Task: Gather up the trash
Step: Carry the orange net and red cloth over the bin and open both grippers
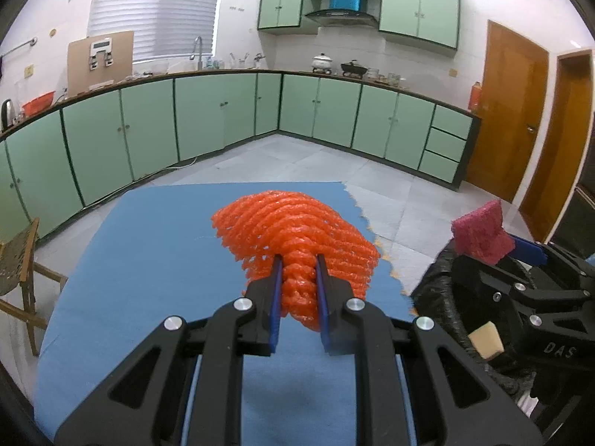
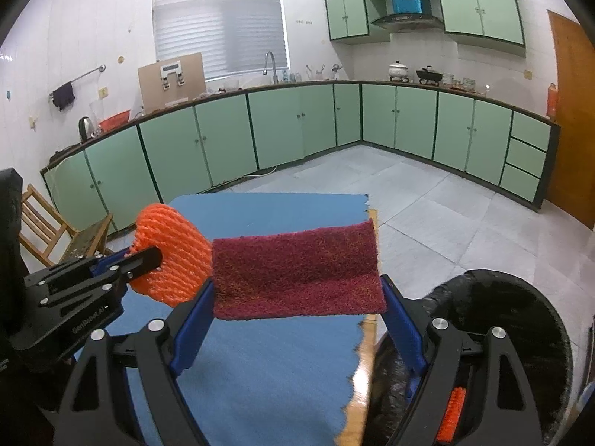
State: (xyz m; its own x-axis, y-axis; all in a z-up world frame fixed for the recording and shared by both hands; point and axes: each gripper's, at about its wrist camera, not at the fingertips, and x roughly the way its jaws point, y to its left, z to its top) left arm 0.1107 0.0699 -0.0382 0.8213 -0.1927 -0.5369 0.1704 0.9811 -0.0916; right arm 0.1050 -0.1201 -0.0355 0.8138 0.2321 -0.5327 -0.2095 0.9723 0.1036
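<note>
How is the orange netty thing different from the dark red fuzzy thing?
The orange foam net is a bright, holey mesh; the dark red scrubbing pad is a solid, fuzzy rectangle. The net is bunched and pinched by the left gripper, whose jaws stand nearly together; the pad stays flat, spanning the right gripper's wide jaws. Both are held up above the blue cloth, beside the black trash bag.

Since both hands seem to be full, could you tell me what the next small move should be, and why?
Probably carry the right gripper sideways over the black-lined bin and open it. It holds the dark red scouring pad above the blue cloth, with the bin right beside it. The left gripper can follow with its orange foam net.
</note>
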